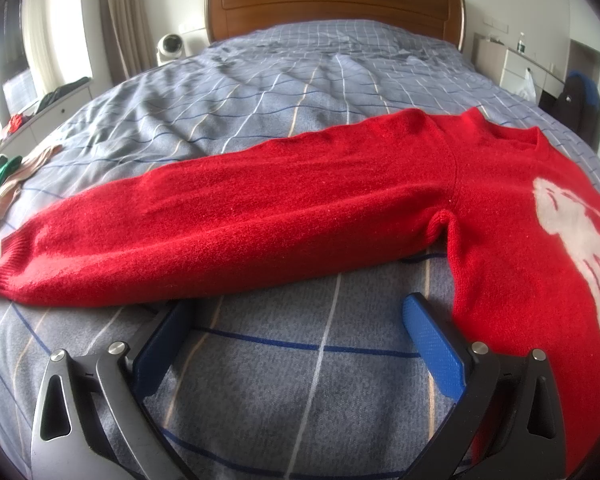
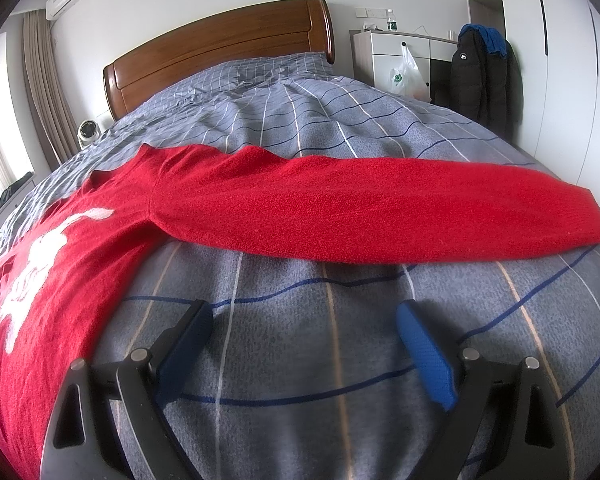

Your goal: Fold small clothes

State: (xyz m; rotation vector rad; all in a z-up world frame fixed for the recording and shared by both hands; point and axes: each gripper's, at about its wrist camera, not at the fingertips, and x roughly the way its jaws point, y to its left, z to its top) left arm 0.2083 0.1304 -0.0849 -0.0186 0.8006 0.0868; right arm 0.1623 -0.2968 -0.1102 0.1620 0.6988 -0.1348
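Left wrist view: my left tongs [image 1: 296, 312] stood apart, empty, over the bedspread [image 1: 260, 92]; red sweater [image 1: 500, 200] lay flat, its sleeve [image 1: 220, 228] running toward 9 o'clock. Right wrist view: right tongs [image 2: 304, 320] apart too, the other sleeve [image 2: 380, 212] stretched toward 3 o'clock. Folding looked unstarted; next, probably pinch a cuff and carry it inward.

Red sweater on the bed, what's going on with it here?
A person holding a gripper in each hand is about to fold the red sweater, which lies spread flat on the grey checked bedspread, both sleeves stretched outward. The left gripper sits open just short of the left sleeve; the right gripper sits open below the right sleeve. Neither holds any fabric, and no fold has been made.
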